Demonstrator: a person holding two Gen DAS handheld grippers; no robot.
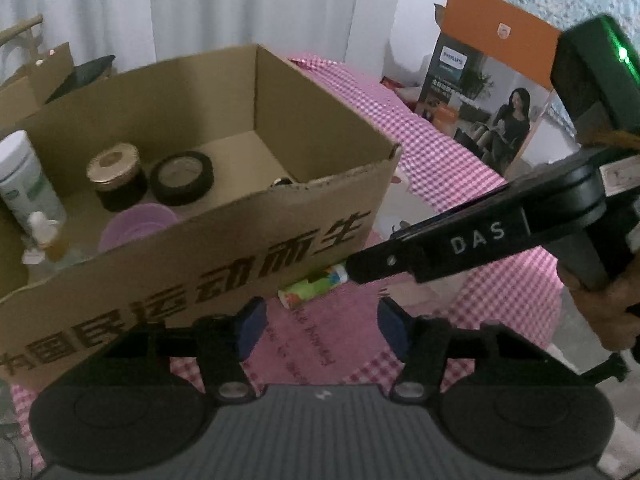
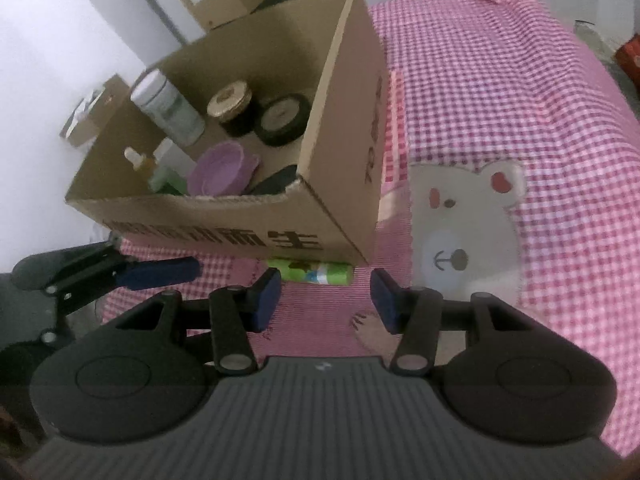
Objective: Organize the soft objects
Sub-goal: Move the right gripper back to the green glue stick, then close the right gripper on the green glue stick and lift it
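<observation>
Right wrist view showed right gripper (image 2: 325, 300) fingers apart, lined up on the green roll (image 2: 312, 273) just ahead against the cardboard box (image 2: 224, 222), left gripper (image 1: 322, 326) equally spread, empty, nearby.

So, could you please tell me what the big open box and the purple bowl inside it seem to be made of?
The box looks like plain brown corrugated cardboard, matte, with a ragged cut rim and printed black characters. The purple bowl seems to be smooth moulded plastic or silicone with a dull sheen; the pictures leave that open.
</observation>
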